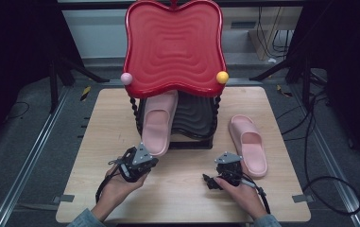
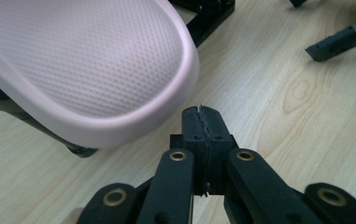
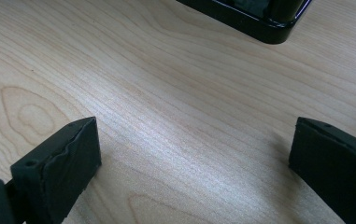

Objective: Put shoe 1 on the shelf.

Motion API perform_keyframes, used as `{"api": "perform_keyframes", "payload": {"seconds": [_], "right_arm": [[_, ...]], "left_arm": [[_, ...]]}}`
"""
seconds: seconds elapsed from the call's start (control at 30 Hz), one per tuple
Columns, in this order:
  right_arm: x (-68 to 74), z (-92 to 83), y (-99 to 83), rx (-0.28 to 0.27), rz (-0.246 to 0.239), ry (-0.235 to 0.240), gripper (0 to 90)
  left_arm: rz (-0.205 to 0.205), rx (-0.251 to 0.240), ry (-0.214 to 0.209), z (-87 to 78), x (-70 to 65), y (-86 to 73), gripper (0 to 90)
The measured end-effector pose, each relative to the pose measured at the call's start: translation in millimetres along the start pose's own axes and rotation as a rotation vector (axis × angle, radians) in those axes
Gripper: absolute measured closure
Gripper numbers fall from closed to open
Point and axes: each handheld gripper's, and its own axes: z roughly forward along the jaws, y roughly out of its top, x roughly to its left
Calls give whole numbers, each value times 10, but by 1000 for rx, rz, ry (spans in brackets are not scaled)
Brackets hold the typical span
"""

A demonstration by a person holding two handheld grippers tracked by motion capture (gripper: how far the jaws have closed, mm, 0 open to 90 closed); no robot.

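Closed left hand-held gripper [image 2: 202, 140] sits just beside soft pink rubber slipper's [image 2: 82, 65] heel; right hand-held gripper [image 3: 189, 158] gapes over wooden surface [image 3: 175, 93].

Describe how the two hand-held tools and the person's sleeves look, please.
Both tools, left and right, are black with a grey three-cornered plate on top and a black cable trailing back. The left gripper view shows brass-coloured rivets on black linkage bars. The jaw pads are black, blocky and ridged. The sleeves look blue-grey, like denim.
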Motion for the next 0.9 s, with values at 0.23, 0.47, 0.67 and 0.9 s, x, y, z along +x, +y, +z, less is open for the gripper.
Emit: {"api": "perform_keyframes", "payload": {"seconds": [0.23,0.47,0.67,0.9], "right_arm": [[-1,-1,0,0,-1,-1,25],[-3,0,1,1,-3,0,25],[-4,0,1,1,-4,1,25],[-4,-1,1,2,-4,2,25]], "left_arm": [[-20,-15,-9,51,20,61,899],[-85,-58,-9,95,161,231,899],[-109,-74,-9,140,238,375,899],[-129,-60,-6,248,322,468,899]]}}
